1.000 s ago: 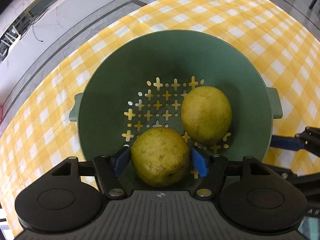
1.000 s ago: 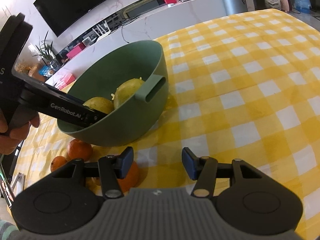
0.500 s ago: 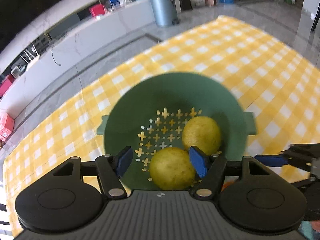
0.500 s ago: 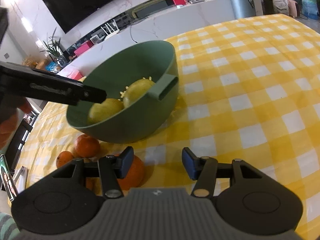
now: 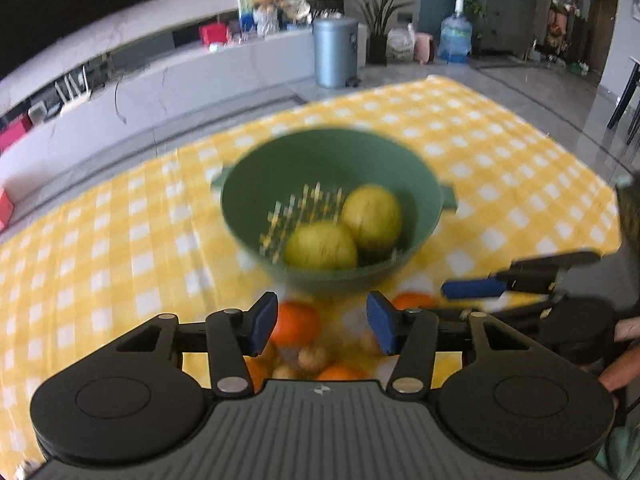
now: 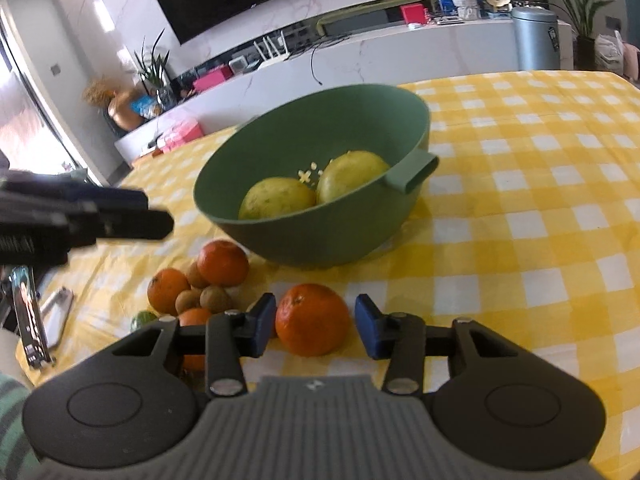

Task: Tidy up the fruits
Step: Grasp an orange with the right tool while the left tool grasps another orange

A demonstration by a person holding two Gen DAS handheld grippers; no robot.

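A green colander bowl (image 5: 320, 160) (image 6: 328, 240) stands on the yellow checked cloth and holds two yellow-green fruits (image 5: 320, 246) (image 5: 372, 214), also seen from the side (image 6: 276, 198) (image 6: 352, 172). My left gripper (image 5: 322, 320) hovers in front of the bowl with its jaws closing and nothing between them; oranges lie on the cloth below it. It reaches in from the left in the right wrist view (image 6: 132, 216). My right gripper (image 6: 312, 316) has its jaws closing around an orange (image 6: 312, 320) on the cloth, and a thin gap shows at the right pad. One of its blue fingers (image 5: 472, 289) shows in the left wrist view.
Left of the gripped-around orange lies a pile of more oranges (image 6: 223, 257) (image 6: 168, 290) and small brown fruits (image 6: 216, 298). A phone (image 6: 28, 320) and a metal object (image 6: 56, 316) sit at the table's left edge. The checked cloth (image 6: 540, 200) stretches to the right.
My left gripper has drawn back and up out of the bowl, leaving the fruit it straddled inside, and its jaws have narrowed. My right gripper has shifted so an orange lies between its narrowing jaws.
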